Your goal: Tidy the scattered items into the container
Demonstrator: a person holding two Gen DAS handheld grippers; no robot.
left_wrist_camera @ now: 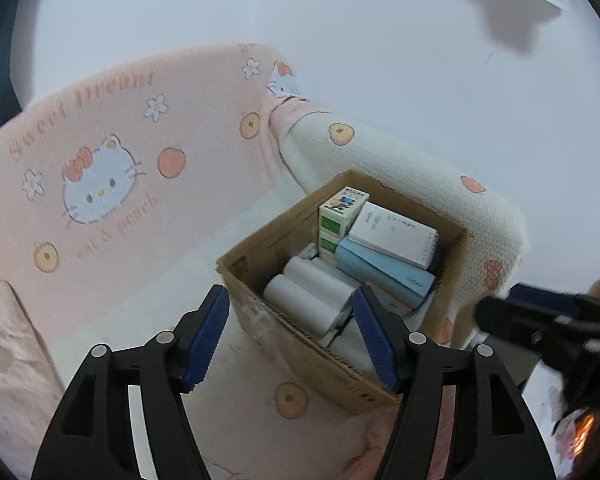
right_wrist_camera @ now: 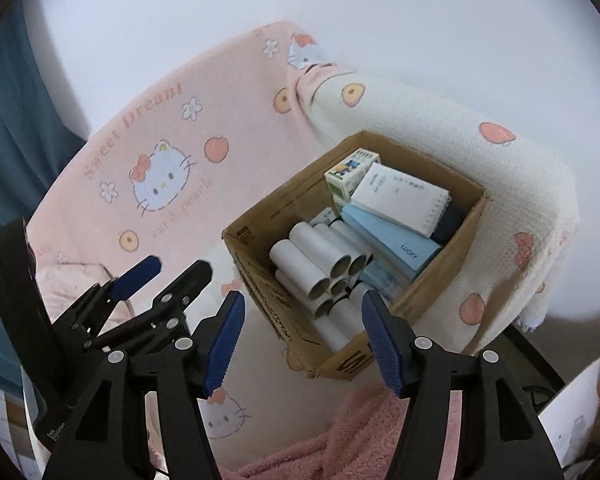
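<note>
Cardboard box (right_wrist_camera: 416, 300) full, sits on blanketed chair (left_wrist_camera: 112, 128).
Your left gripper (left_wrist_camera: 292, 336) and right gripper (right_wrist_camera: 304, 340) gape wide, both empty; dip carelessly and you'll knock loose tubes (right_wrist_camera: 320, 264) out.

**Container and contents: condition as found**

The cardboard box (right_wrist_camera: 260, 256) stands open-topped and upright on a pink cartoon-cat blanket. Inside, a stack of white paper tubes (right_wrist_camera: 320, 268) lies on its side against the near-left wall, open ends showing. Beside them a light blue box (right_wrist_camera: 392, 240) marked "LUCKY" lies tilted, with a white spiral notepad (right_wrist_camera: 400, 200) resting on it. Small green-and-white cartons (right_wrist_camera: 350, 176) stand in the far corner.
</note>
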